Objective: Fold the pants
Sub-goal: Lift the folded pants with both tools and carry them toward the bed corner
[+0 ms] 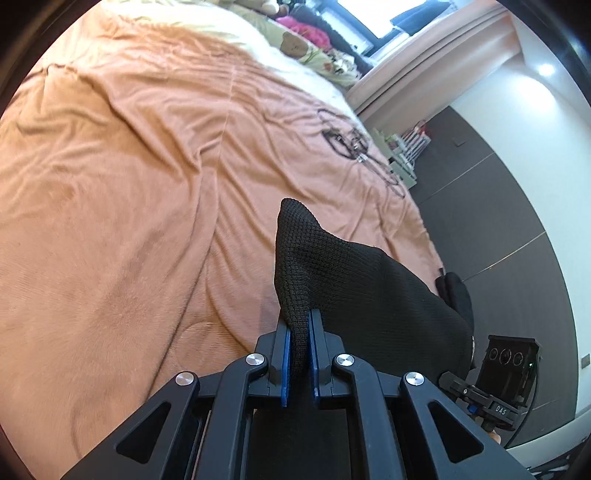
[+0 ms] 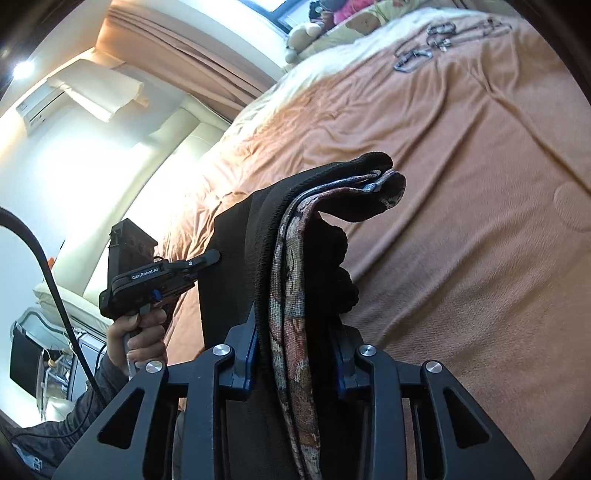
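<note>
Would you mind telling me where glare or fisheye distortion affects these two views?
Left wrist view: the window is blown out and a ceiling light flares; the bedspread curves with the lens. Right wrist view: the wall is washed out beside the pants.

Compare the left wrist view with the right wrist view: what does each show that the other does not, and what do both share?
Only the left wrist view shows the left gripper from behind, shut on a thin fold of the black knit pants, and the dark grey floor. Only the right wrist view shows the right gripper shut on a thick bunch with a patterned inner waistband, the bare hand holding the other gripper, and the wall air conditioner. Both share the pants, the wrinkled orange bedspread and the metal-ringed straps lying on it.
</note>
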`<state>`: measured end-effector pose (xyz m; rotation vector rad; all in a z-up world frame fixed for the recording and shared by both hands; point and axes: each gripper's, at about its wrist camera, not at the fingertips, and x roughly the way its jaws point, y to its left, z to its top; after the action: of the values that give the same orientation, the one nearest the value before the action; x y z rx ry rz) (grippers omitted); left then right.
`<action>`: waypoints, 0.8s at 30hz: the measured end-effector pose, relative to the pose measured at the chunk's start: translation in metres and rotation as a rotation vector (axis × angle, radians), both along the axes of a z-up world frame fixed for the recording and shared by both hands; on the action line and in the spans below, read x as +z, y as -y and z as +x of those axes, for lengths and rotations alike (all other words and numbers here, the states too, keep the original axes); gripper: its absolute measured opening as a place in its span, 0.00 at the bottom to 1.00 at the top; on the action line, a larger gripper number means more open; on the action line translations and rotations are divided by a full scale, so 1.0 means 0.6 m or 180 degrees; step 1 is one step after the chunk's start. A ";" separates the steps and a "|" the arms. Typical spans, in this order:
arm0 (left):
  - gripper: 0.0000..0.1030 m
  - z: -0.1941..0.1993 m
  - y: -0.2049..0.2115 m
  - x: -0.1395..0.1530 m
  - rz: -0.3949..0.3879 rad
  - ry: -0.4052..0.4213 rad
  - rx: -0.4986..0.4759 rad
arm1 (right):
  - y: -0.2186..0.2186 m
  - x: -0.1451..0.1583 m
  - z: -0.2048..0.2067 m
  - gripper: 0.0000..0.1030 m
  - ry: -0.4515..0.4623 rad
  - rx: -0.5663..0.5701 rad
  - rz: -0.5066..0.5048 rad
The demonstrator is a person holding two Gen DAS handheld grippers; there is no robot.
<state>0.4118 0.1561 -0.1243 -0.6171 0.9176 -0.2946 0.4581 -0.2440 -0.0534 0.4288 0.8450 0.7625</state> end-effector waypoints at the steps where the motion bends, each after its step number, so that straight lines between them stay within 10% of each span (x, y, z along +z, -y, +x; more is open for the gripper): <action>1: 0.08 -0.007 0.003 0.012 0.0011 0.0054 -0.0006 | 0.000 0.008 -0.009 0.27 0.0046 -0.0013 -0.0010; 24: 0.08 -0.107 0.109 0.200 -0.0073 0.0838 -0.0252 | 0.087 0.119 -0.212 0.25 0.0855 -0.0267 -0.0119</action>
<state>0.3474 0.0908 -0.0043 -0.5486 0.6868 -0.4469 0.3311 -0.2962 0.0181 0.3179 0.5855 0.7072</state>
